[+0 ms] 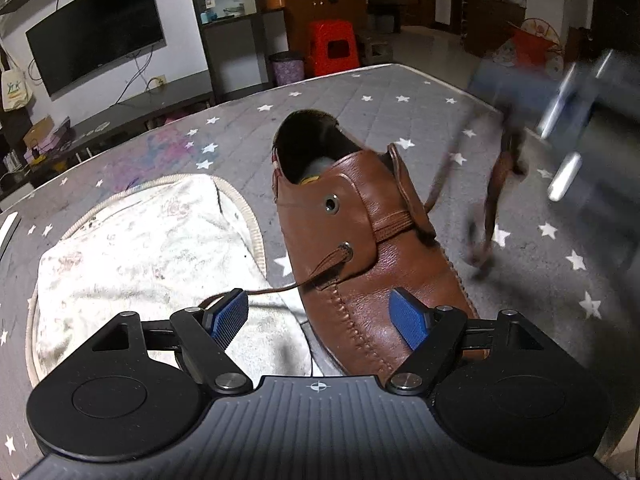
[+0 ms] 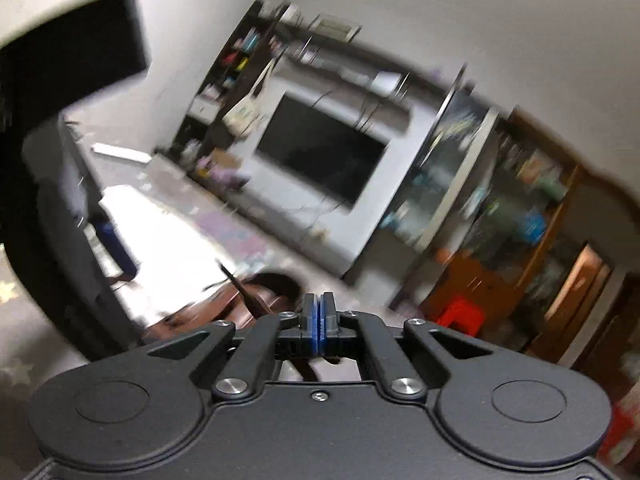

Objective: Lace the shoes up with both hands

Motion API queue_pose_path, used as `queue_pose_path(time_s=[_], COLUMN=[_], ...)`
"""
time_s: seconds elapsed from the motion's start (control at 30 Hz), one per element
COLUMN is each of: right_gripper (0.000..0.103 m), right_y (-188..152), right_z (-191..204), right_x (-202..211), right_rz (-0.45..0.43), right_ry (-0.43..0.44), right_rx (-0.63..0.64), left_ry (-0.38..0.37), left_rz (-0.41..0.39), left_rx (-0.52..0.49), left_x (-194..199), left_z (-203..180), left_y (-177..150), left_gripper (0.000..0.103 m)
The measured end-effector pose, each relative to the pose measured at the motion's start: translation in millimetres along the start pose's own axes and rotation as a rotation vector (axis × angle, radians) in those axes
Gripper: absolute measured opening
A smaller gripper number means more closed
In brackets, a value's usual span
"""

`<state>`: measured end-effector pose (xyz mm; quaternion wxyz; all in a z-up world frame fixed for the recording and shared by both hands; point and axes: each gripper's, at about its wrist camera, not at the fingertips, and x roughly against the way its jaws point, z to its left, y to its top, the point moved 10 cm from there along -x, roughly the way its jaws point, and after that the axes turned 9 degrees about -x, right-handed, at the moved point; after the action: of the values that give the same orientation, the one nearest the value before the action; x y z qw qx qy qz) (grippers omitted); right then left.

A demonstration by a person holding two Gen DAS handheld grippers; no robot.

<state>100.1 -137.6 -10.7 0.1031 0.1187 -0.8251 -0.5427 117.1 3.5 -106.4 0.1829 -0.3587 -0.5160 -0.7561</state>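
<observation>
Between wide left gripper (image 1: pixel 320 316) jaws, brown shoe (image 1: pixel 360 240) toe, touching neither

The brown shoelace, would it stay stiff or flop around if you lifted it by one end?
Probably floppy: the shoelace sags out of its eyelet and trails in a loose curve beside the brown leather shoe. It looks thin and light, so it would likely dangle and swing rather than hold a shape.

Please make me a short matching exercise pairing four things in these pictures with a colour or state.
Things:
1. shoe
2. stool
3. left gripper
4. right gripper

Colour or state:
a. red
b. jaws pressed together
c. brown leather
d. jaws spread wide over the toe of the footwear

Pairs: 1-c, 2-a, 3-d, 4-b
</observation>
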Motion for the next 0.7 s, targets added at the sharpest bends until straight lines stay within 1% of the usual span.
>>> queue_pose_path(time_s=[0.03, 0.1, 0.17, 0.3, 0.37, 0.43, 0.57, 0.63, 0.7], right_gripper=[0.000, 0.000, 0.000, 0.000, 0.000, 0.001, 0.002, 0.014, 0.017], right_y=[14, 39, 51, 34, 11, -7, -27, -29, -31], right_z=[-12, -32, -46, -46, -37, -30, -7, -1, 13], right_x=[4, 11, 13, 6, 0, -3, -6, -8, -11], right_rz=[-0.041, -0.088, -0.094, 0.035, 0.115, 0.162, 0.238, 0.249, 0.270], right_ry=[-0.031, -0.057, -0.066, 0.042, 0.089, 0.116, 0.205, 0.222, 0.248], right_rx=[-0.003, -0.030, -0.030, -0.047, -0.024, -0.012, -0.054, -0.057, -0.042], left_ry=[0.002, 0.006, 0.006, 0.004, 0.004, 0.006, 0.011, 0.014, 0.013], left_rz=[0.000, -0.001, -0.002, -0.003, -0.003, -0.003, -0.001, -0.001, -0.001], left_rx=[0.002, 0.005, 0.005, 0.011, 0.011, 0.008, -0.001, -0.006, -0.005], left_x=[0, 1, 2, 3, 4, 4, 4, 4, 4], left_z=[0, 1, 1, 2, 2, 2, 1, 1, 1], left_y=[0, 0, -1, -4, -5, -5, -5, -5, -5], left_gripper=[0.080, 0.080, 0.080, 0.082, 0.083, 0.083, 0.085, 0.085, 0.086])
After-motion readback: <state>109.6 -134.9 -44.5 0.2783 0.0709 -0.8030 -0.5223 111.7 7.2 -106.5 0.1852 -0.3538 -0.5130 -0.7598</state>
